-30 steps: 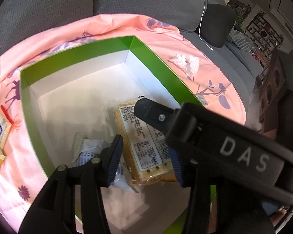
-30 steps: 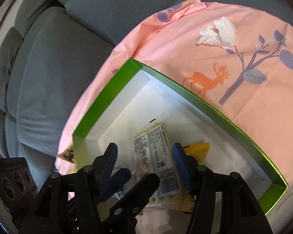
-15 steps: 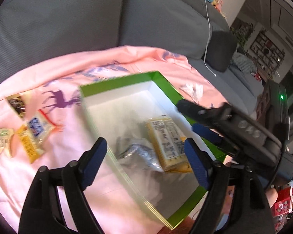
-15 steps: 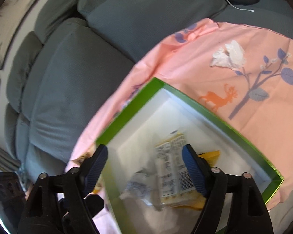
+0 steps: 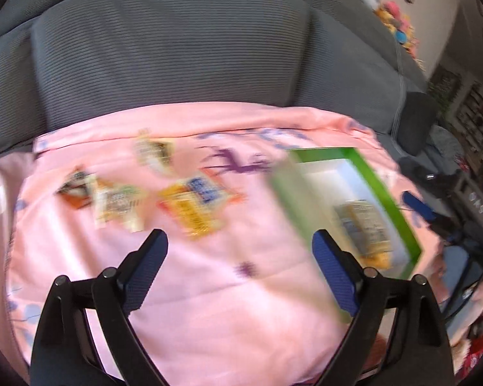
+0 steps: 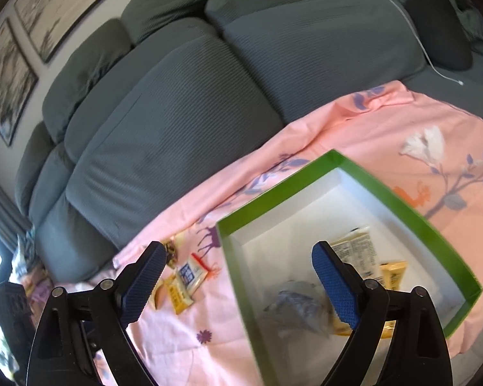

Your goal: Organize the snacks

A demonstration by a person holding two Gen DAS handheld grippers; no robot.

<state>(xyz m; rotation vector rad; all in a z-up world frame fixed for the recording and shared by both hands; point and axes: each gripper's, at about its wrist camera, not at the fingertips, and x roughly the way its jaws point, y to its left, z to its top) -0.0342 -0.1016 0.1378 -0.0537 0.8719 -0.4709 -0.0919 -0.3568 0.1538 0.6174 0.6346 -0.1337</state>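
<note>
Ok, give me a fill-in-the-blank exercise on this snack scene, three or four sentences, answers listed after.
1. The box holding snacks has rims coloured ____.
2. The left claw is ____, with nothing between its fingers.
3. The loose snack packets lie on a cloth coloured ____.
4. Behind the cloth stands a grey ____.

Missing words: green; open; pink; sofa
</note>
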